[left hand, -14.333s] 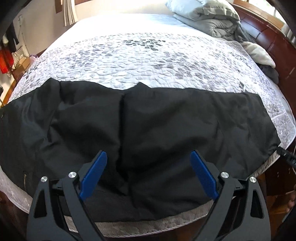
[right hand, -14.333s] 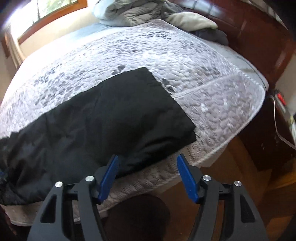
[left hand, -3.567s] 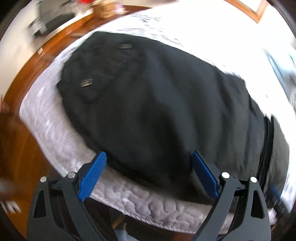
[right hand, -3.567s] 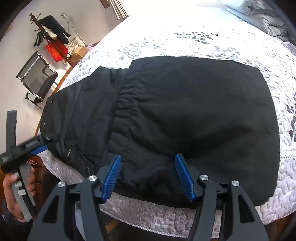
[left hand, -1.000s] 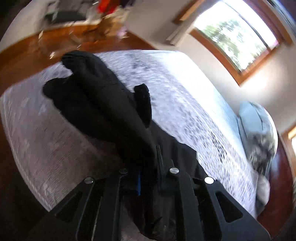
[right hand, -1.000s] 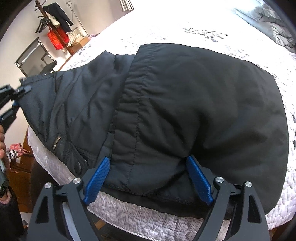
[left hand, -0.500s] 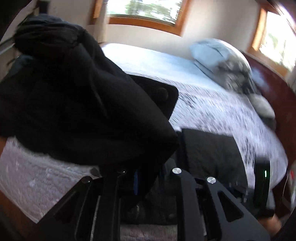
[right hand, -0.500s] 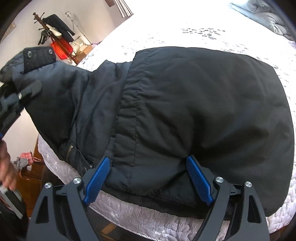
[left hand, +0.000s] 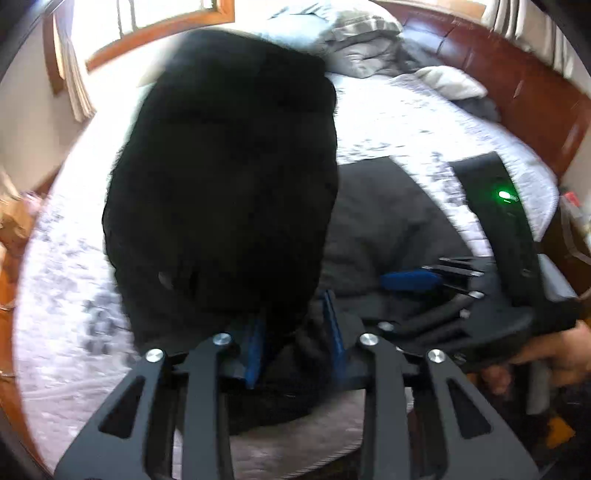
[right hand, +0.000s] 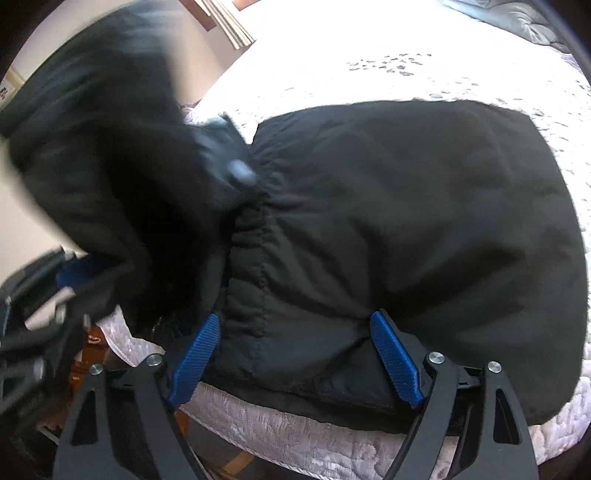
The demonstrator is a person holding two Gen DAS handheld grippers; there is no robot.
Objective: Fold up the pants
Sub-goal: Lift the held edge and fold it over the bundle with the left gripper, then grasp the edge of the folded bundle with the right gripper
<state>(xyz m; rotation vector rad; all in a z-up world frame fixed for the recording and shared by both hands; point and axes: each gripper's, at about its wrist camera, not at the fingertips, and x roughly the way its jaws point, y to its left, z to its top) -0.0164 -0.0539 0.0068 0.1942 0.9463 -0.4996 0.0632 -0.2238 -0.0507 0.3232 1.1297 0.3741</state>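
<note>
The black pants (right hand: 406, 221) lie partly folded near the front edge of the bed. My left gripper (left hand: 293, 328) is shut on the waist end of the pants (left hand: 221, 166) and holds it lifted, so the cloth hangs in front of its camera. That raised end shows blurred at the left of the right wrist view (right hand: 110, 166). My right gripper (right hand: 291, 354) is open, its blue pads on either side of the pants' near edge, resting on the folded part. It also shows in the left wrist view (left hand: 461, 295), close to the right of my left gripper.
The bed has a white and grey patterned quilt (left hand: 424, 122). Grey bedding and pillows (left hand: 369, 48) are piled at the dark wooden headboard (left hand: 517, 85). A window with a wooden frame (left hand: 159, 18) is beyond the bed. The bed's front edge (right hand: 295, 432) is just under my right gripper.
My left gripper has swung the lifted waist end rightwards over the folded part, closer to my right gripper. My right gripper has stayed open in place on the near edge.
</note>
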